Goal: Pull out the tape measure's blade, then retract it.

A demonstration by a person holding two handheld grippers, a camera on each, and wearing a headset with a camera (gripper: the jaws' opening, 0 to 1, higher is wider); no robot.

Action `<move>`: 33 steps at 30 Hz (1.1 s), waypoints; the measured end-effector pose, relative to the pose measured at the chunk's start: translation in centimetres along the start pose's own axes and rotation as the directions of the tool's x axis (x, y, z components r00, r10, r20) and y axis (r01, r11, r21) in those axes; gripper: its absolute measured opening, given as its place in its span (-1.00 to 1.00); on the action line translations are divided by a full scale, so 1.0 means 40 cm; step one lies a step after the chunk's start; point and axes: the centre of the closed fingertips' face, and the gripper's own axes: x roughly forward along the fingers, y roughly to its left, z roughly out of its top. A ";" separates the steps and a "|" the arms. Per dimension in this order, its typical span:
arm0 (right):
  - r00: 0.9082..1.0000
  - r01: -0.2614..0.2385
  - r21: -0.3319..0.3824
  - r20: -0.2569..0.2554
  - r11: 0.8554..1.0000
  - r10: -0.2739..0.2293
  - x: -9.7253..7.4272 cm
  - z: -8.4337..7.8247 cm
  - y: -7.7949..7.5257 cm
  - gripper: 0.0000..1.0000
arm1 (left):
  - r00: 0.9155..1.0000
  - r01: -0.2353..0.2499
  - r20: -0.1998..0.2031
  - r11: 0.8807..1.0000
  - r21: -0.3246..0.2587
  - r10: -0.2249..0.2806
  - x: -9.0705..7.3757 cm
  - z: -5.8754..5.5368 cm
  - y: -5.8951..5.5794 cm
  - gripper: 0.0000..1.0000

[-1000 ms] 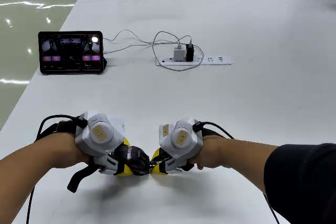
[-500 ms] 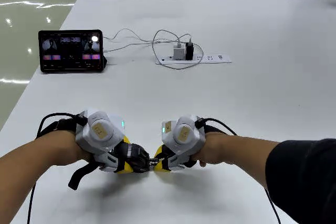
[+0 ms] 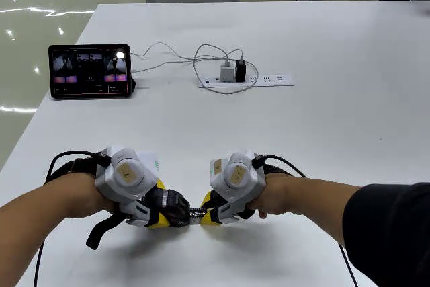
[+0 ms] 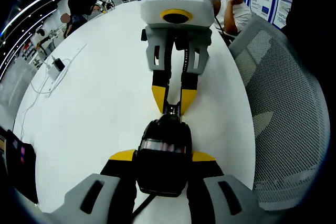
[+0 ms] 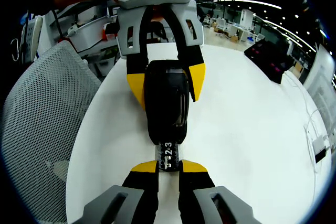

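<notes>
Close to the near edge of the table [image 3: 302, 119], the left gripper [image 3: 163, 210] is clamped on the black tape measure [image 3: 173, 206], whose mouth faces right. A short stub of blade [image 5: 168, 156] runs out along the line between the grippers, parallel to that edge, its tip pinched in the right gripper [image 3: 207, 215]. The pull likely goes straight rightward along that axis, away from the left gripper.

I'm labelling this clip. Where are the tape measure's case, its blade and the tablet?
tape measure's case [image 5: 167, 98], right gripper view, middle of the black body.
blade [image 5: 168, 156], right gripper view, the numbered strip.
tablet [image 3: 89, 70], head view, centre of the screen.
</notes>
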 end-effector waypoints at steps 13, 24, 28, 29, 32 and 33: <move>1.000 0.002 -0.001 -0.009 1.000 -0.002 -0.012 -0.012 0.002 -0.80 | 1.000 0.001 0.002 1.000 0.001 -0.001 0.002 0.000 0.002 -0.37; 1.000 0.005 0.011 -0.017 1.000 -0.005 -0.024 -0.025 0.000 -0.80 | 1.000 0.006 0.003 1.000 0.010 -0.006 0.001 0.002 -0.001 -0.38; 1.000 0.007 0.019 -0.018 1.000 -0.007 -0.029 -0.030 0.000 -0.80 | 1.000 0.006 0.005 1.000 0.011 -0.006 0.002 0.002 0.001 -0.38; 1.000 0.007 0.022 -0.019 1.000 -0.007 -0.030 -0.031 0.000 -0.80 | 1.000 0.007 0.006 1.000 0.011 -0.007 0.002 0.002 0.001 -0.38; 1.000 0.008 0.025 -0.019 1.000 -0.008 -0.033 -0.033 0.000 -0.80 | 1.000 0.008 0.004 1.000 0.011 -0.008 0.002 0.003 0.000 -0.37; 1.000 0.008 0.025 -0.020 1.000 -0.008 -0.034 -0.034 0.000 -0.80 | 1.000 0.009 0.005 1.000 0.011 -0.009 0.002 0.003 0.000 -0.38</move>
